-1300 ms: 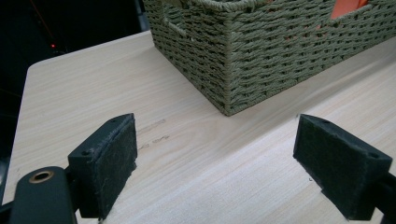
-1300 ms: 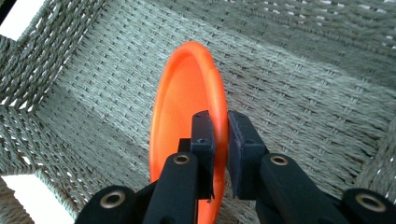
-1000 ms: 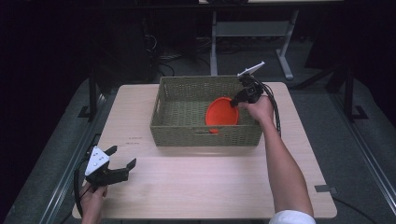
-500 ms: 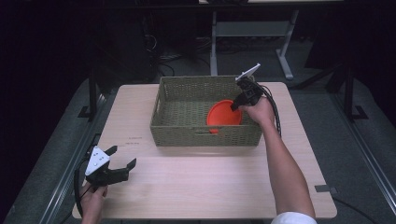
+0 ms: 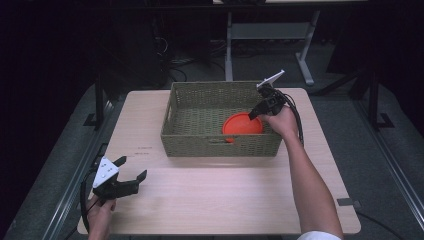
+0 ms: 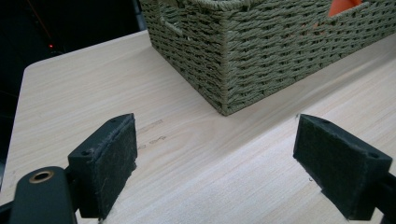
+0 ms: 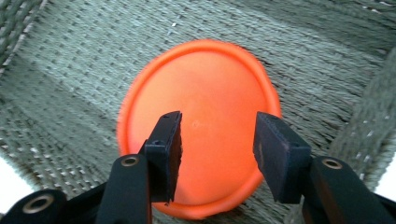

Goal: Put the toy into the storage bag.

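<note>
An orange round plate (image 5: 242, 125) lies inside the woven olive basket (image 5: 220, 145), at its right end. In the right gripper view the plate (image 7: 201, 107) rests on the basket floor (image 7: 70, 93) below my right gripper (image 7: 217, 126). Its jaws have just been opening, and nothing sits between the pads. From above, my right gripper (image 5: 255, 113) hangs over the basket's right rim, pointing down at the plate. My left gripper (image 5: 132, 167) rests near the table's front left corner, open wide and empty. In its own view the left gripper (image 6: 217, 140) faces the basket (image 6: 261, 60), where a sliver of the plate (image 6: 343, 7) shows.
The basket stands at the back middle of the light wooden table (image 5: 225, 195). The table's front edge lies close to my left hand (image 5: 100, 215). Dark floor and a metal stand's legs (image 5: 230, 35) lie beyond the far edge.
The plate, held tilted at the basket's right end before, now lies lower and flatter in the basket. The right jaws have spread apart. The left gripper has stayed put.
</note>
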Tool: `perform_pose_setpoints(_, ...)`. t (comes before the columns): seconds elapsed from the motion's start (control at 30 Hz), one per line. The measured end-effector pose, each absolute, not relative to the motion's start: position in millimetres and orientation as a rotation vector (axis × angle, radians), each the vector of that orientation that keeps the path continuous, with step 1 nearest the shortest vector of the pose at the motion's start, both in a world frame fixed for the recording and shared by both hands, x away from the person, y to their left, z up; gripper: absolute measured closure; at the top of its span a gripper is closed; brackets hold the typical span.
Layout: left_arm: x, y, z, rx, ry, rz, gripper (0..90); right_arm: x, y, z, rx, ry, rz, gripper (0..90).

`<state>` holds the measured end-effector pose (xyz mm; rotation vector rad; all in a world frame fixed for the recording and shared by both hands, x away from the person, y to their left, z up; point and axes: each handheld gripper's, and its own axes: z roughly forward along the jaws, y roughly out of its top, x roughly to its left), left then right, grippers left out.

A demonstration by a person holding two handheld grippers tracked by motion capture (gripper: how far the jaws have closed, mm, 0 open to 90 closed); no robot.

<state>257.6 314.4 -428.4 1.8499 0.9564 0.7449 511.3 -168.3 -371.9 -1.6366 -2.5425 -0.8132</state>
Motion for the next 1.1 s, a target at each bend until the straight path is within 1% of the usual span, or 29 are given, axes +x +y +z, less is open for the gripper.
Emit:
perform_pose_setpoints(0.13,257.8,315.3,-428.3,1.846,0.959,0.743,13.0,508.1,-167.8,-365.8,-1.570,-2.497,-0.907,47.0)
perform_pose_setpoints(0.4,256.7,314.2,-427.7,1.848,0.955,0.747,13.0,503.9,-170.4,-360.3,-1.533,-2.472,-0.946,43.4)
perform_pose_setpoints(0.43,256.5,314.1,-427.5,1.848,0.955,0.747,13.0,502.7,-170.9,-359.3,-1.529,-2.459,-0.957,41.9)
perform_pose_setpoints(1.1,255.0,312.5,-427.1,1.847,0.952,0.749,13.0,485.8,-170.8,-345.9,-1.428,-2.408,-1.070,36.9)
